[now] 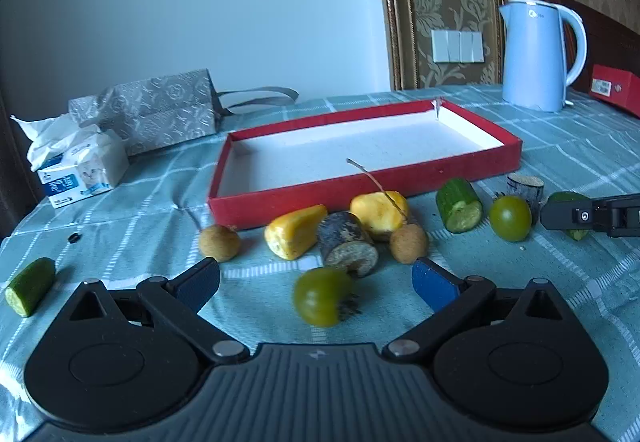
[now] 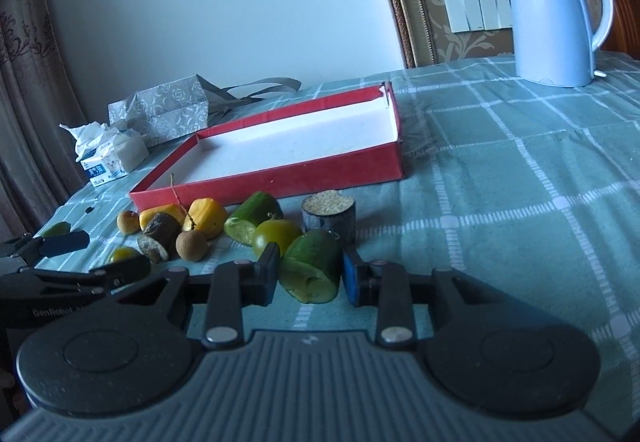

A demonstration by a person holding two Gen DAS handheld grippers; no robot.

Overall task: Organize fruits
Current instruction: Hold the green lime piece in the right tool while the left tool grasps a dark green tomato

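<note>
— Starting at the right gripper (image 2: pixel 309 273): is it holding anything?

— Yes. Its jaws are nearly closed, pressing on a cut cucumber piece (image 2: pixel 312 272) that seems to sit on the cloth (image 2: pixel 500 202) still, though the low view makes that hard to judge.

— And the left gripper (image 1: pixel 316 280)?

— Spread wide and holding nothing. A green tomato (image 1: pixel 323 296) lies between its fingers, untouched.

— So how much is sorted?

— Nothing yet. The red tray (image 1: pixel 360 186) is bare inside. Along its near edge lie the fruits: two yellow pieces (image 1: pixel 294 236), two longans (image 1: pixel 219 242), two dark stubs (image 1: pixel 347 249), another cucumber piece (image 1: pixel 459 205), a second tomato (image 1: pixel 510 217). One more cucumber piece (image 1: pixel 30 286) sits toward the table's left edge.

— All of it is left, then.
</note>
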